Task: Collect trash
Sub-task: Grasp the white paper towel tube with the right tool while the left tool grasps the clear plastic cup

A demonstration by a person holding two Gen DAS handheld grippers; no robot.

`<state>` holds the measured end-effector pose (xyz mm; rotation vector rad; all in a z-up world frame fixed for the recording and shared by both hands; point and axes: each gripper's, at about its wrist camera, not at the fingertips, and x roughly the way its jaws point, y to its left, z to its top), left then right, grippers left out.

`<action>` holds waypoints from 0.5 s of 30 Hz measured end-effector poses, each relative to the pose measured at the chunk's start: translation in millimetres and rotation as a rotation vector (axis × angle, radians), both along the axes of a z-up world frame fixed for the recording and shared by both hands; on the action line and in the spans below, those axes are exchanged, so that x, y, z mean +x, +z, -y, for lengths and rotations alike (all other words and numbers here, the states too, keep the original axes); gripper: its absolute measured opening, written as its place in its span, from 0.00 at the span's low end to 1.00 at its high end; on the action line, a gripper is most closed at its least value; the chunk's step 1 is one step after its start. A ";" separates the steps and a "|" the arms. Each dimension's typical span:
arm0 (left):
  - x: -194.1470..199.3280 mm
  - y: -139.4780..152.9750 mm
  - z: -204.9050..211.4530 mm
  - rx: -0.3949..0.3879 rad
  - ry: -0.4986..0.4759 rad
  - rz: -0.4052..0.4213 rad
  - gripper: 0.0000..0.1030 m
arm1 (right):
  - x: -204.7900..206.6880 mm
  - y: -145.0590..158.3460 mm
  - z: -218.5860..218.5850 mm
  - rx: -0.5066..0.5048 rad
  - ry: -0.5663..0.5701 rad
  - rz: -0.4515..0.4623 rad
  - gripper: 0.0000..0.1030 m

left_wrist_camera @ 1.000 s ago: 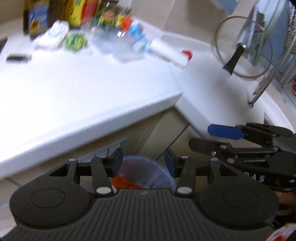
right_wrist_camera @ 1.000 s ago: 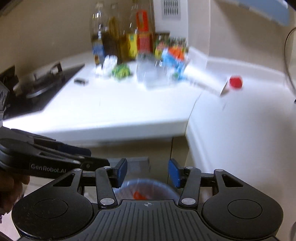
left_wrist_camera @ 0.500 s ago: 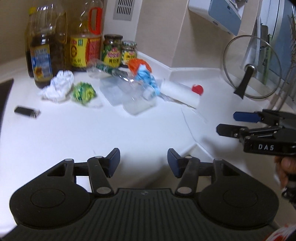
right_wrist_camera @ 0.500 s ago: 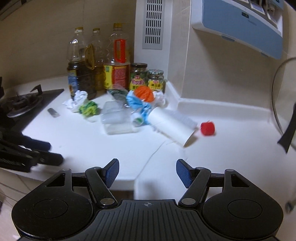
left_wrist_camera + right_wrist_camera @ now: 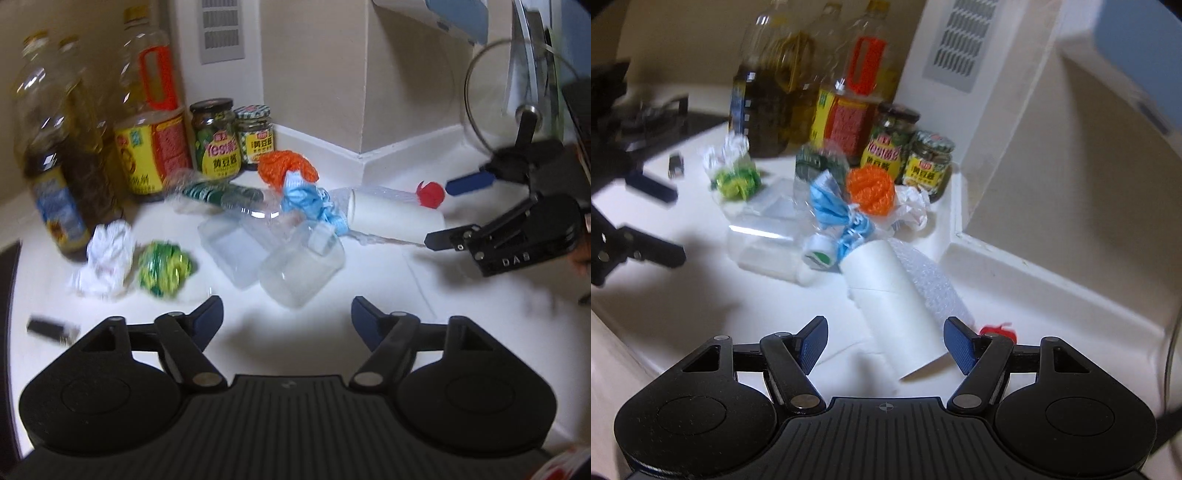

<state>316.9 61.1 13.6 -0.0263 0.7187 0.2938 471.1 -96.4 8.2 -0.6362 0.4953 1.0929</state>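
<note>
The white paper roll (image 5: 897,314) lies on its side on the white desk (image 5: 701,288), its near end between the spread fingers of the right claw (image 5: 885,343) but apparently not yet touched. It looks like a light, hollow tube: stiff enough to lift, easy to crush, and likely to roll if nudged from one side. The sensible hold is across the round body near this end, pressing gently. A piece of bubble wrap (image 5: 923,273) lies against its far side, and a small red scrap (image 5: 997,330) sits just beside the right finger.

Past the roll's far end is the rest of the trash: a blue rag (image 5: 834,210), an orange net ball (image 5: 871,188), crumpled white paper (image 5: 914,210), a clear plastic bottle with a white cap (image 5: 816,254), clear plastic tubs (image 5: 295,266), a green and yellow wad (image 5: 164,267) and a crumpled white tissue (image 5: 105,258). All look light and soft or springy; the clear plastics are probably slippery.

Oil bottles (image 5: 147,129) and jars (image 5: 218,140) stand behind the trash near the wall and should be left alone.

The right claw is low and level, aimed along the roll, empty with its fingers apart. The left claw (image 5: 286,321) hovers above the desk facing the clear tubs, also wide apart and holding nothing.
</note>
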 end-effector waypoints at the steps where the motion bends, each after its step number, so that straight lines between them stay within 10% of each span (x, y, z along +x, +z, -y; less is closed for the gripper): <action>1: 6.6 -0.6 0.4 0.023 -0.012 -0.006 0.74 | 6.9 -2.3 -4.2 -0.016 0.010 0.004 0.67; 15: 73.2 -33.0 11.0 0.212 -0.203 -0.153 0.67 | 45.6 -24.0 -26.3 -0.045 0.121 -0.074 0.67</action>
